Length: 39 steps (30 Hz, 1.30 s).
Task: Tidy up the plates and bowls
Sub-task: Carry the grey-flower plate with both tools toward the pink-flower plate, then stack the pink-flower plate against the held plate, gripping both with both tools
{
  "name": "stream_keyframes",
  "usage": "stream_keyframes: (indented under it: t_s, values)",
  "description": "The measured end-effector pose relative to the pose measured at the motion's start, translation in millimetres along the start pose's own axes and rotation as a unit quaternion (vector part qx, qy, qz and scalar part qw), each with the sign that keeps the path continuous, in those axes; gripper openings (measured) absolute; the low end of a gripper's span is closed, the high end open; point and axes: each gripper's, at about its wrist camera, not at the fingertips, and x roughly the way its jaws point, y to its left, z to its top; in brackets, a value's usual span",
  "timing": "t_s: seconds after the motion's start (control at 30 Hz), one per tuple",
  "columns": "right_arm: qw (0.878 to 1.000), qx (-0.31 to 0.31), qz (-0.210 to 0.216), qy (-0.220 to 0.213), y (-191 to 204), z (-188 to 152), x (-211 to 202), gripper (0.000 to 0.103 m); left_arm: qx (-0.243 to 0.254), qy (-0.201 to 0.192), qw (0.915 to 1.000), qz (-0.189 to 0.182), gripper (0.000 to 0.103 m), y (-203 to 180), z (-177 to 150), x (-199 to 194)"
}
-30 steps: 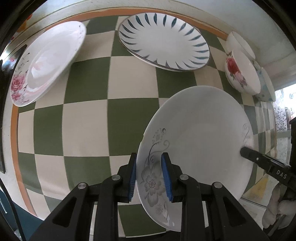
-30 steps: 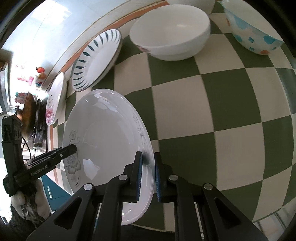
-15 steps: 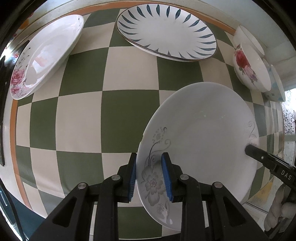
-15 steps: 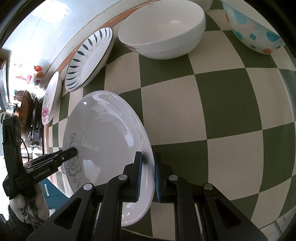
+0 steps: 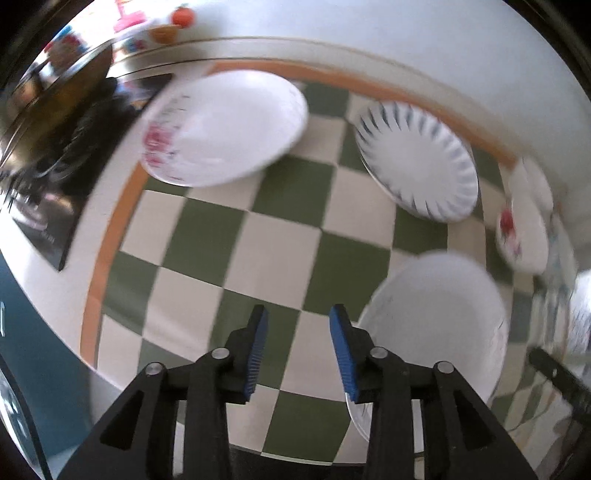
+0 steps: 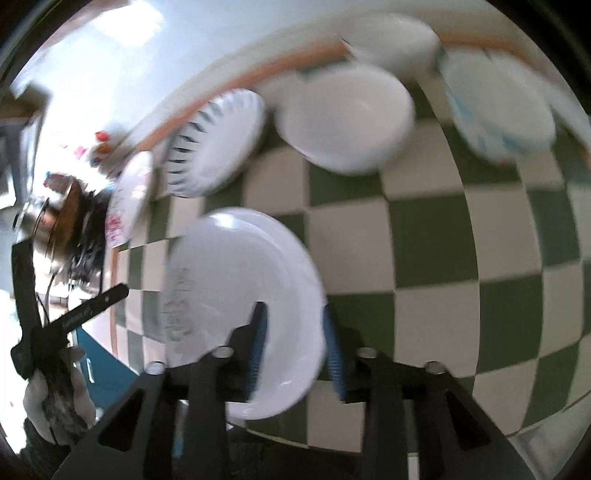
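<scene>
left gripper (image 5: pixel 298 349): jaws opening, nothing between | right gripper (image 6: pixel 293 349): jaws opening, rim of white plate (image 6: pixel 240 295) between pads, unpinched | checkered tablecloth (image 5: pixel 236 236) beneath

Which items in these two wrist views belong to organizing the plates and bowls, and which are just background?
Part of the job:
- grey-flower plate
- blue-striped plate
- pink-flower plate
- red-flower bowl
- plain white bowl
- blue-patterned bowl

Just lying about:
- checkered cloth
- dark stove area
- small colourful items by the wall, too blurred to identify
</scene>
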Motion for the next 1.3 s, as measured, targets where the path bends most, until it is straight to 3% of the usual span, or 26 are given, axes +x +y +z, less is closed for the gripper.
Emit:
stream_keyframes:
  t_s: [0.13,0.23,0.47,0.63,0.83,1.13,1.23,1.3]
  values:
    - [0.998,-0.051,0.023,-0.022,49.9,17.2,-13.9,0.059,-0.04,-0.018,0.999,-0.013,0.035,26.9,23.5,-12.9]
    - [0.996,-0.072,0.06,-0.011,90.0,40.4,-3.5,0.059,-0.063,-0.026,0.9977,-0.008,0.035,54.1,43.8,-15.5]
    - [0.99,-0.103,0.092,0.014,185.1,97.2,55.1,0.059,-0.104,-0.017,0.9944,0.01,0.035,135.7,99.7,7.6]
    - [0.991,-0.098,0.086,0.035,236.6,144.7,112.0,0.059,-0.114,0.019,0.9933,0.004,0.035,176.9,134.1,44.2]
    - [0.992,-0.102,0.039,0.063,269.2,198.4,187.4,0.058,-0.116,0.053,0.9917,-0.018,0.035,200.8,165.2,84.8]
    - [0.989,-0.092,0.015,0.111,270.2,230.1,247.3,0.029,-0.095,0.076,0.992,-0.034,0.035,203.6,187.4,123.9]
    - [0.989,-0.087,0.011,0.121,266.7,230.5,256.6,0.017,-0.085,0.067,0.993,-0.047,0.024,201.1,191.1,127.0]
    - [0.989,-0.09,0.014,0.118,262.5,229.8,257.7,0.014,-0.076,0.065,0.9939,-0.046,0.02,196.6,192.1,127.2]
